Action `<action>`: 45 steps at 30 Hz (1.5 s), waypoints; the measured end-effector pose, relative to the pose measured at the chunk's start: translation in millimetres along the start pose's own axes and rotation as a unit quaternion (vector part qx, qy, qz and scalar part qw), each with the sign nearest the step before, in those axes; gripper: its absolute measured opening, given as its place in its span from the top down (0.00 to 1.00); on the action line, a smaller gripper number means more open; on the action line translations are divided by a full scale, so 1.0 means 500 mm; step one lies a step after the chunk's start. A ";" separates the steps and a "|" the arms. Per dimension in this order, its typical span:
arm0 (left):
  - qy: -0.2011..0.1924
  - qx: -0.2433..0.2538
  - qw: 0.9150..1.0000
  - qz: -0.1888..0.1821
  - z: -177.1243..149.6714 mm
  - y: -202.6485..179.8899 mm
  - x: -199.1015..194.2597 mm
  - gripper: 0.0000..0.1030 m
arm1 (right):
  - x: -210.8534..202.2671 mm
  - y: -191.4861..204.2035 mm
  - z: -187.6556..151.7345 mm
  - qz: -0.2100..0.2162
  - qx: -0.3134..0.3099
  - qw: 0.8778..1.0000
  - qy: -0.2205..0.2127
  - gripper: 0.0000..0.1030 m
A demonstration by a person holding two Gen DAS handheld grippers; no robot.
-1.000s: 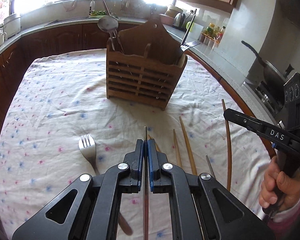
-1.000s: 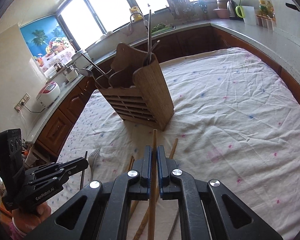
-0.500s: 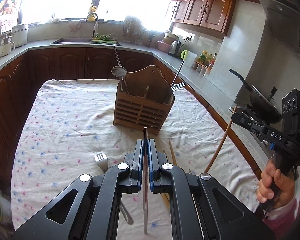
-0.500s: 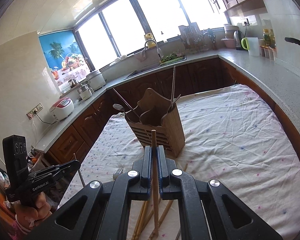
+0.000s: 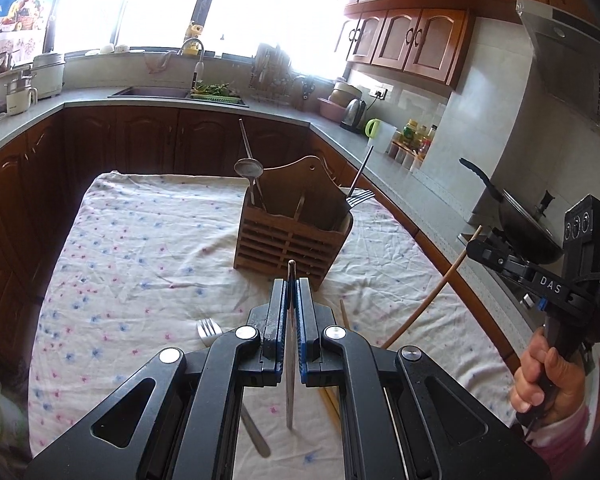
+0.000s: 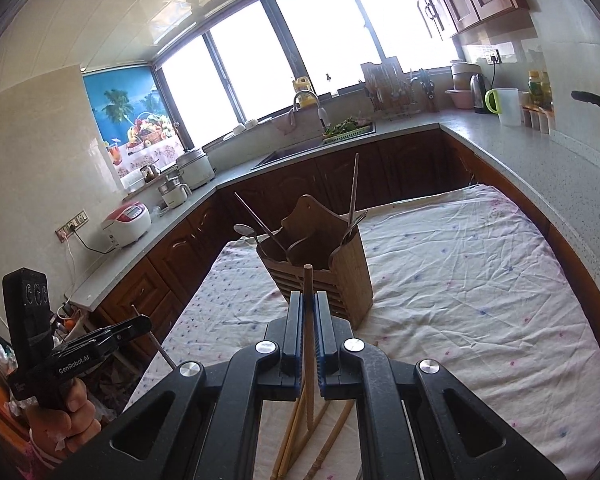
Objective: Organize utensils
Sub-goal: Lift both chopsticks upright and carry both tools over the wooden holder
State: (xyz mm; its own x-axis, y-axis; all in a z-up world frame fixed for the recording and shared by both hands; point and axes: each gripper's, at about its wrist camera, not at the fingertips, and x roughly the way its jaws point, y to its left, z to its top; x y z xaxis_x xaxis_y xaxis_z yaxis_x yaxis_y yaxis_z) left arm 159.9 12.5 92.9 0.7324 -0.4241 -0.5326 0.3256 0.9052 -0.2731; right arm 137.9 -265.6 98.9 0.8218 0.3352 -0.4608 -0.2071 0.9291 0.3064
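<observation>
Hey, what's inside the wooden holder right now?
The holder has a ladle on its left and a fork on its right, handles down. Its walls hide the lower ends.

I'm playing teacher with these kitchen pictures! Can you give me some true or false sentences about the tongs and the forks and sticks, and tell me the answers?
1. The left tongs pinch a thin metal utensil. True.
2. The right tongs are empty. False: they grip a wooden chopstick.
3. The wooden holder lies tipped over. False: it stands upright on the tablecloth.
4. A fork lies on the tablecloth. True.
5. More chopsticks lie on the cloth under the right tongs. True.
</observation>
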 end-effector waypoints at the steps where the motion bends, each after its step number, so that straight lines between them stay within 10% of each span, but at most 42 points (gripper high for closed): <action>1: -0.002 -0.001 1.000 0.001 0.001 0.001 -0.001 0.96 | -0.001 0.001 0.001 -0.001 -0.001 1.000 -0.001 0.95; 19: -0.045 0.005 0.999 0.009 0.084 -0.003 0.005 0.97 | 0.016 0.015 0.074 0.006 -0.015 0.999 -0.036 0.95; 33: -0.142 0.024 0.989 0.021 0.269 -0.015 0.009 0.96 | 0.047 0.021 0.224 -0.005 -0.027 0.993 -0.111 0.95; 45: -0.150 0.001 0.987 0.053 0.340 0.016 0.173 0.96 | 0.167 -0.011 0.261 -0.026 -0.020 0.992 -0.119 0.95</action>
State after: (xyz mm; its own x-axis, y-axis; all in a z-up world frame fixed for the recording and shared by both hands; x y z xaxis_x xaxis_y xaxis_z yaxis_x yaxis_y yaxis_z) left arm 327.5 -12.3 181.0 0.9065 -0.3002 -0.2969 0.2388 0.9444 -0.2259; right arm 276.9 -263.0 167.6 0.9328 0.2453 -0.2640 -0.1785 0.9509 0.2527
